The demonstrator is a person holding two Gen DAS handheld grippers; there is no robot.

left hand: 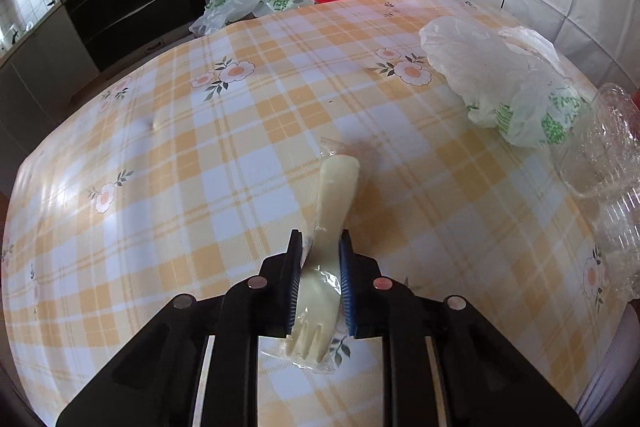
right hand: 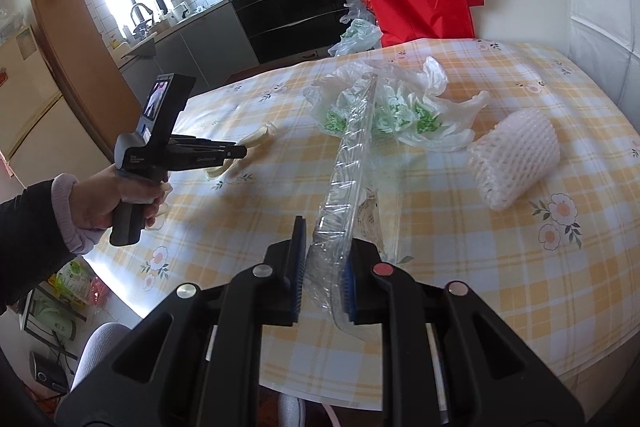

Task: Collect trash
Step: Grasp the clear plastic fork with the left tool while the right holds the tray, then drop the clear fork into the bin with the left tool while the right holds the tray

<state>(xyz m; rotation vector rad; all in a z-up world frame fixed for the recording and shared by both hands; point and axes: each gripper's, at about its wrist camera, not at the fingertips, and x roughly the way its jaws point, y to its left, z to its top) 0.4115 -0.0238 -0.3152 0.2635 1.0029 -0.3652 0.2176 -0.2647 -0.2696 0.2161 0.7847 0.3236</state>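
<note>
Gripping wrapped fork (left hand: 320, 259) in left tongs (left hand: 320, 247); right tongs (right hand: 323, 247) clamp clear plastic tray (right hand: 348, 163) above counter (right hand: 520, 287).

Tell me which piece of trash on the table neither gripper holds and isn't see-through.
The white foam net sleeve, lying on its side at the right of the table. The left gripper clamps the wrapped fork; the right gripper clamps the clear container.

A cream plastic fork (left hand: 334, 211) in a clear wrapper sits clamped above the checked tablecloth, a clear ribbed plastic container (right hand: 344, 179) is held tilted on edge, a crumpled white-and-green plastic bag (right hand: 400, 107) lies behind it, and a white foam net sleeve (right hand: 516, 157) lies to its right.
</note>
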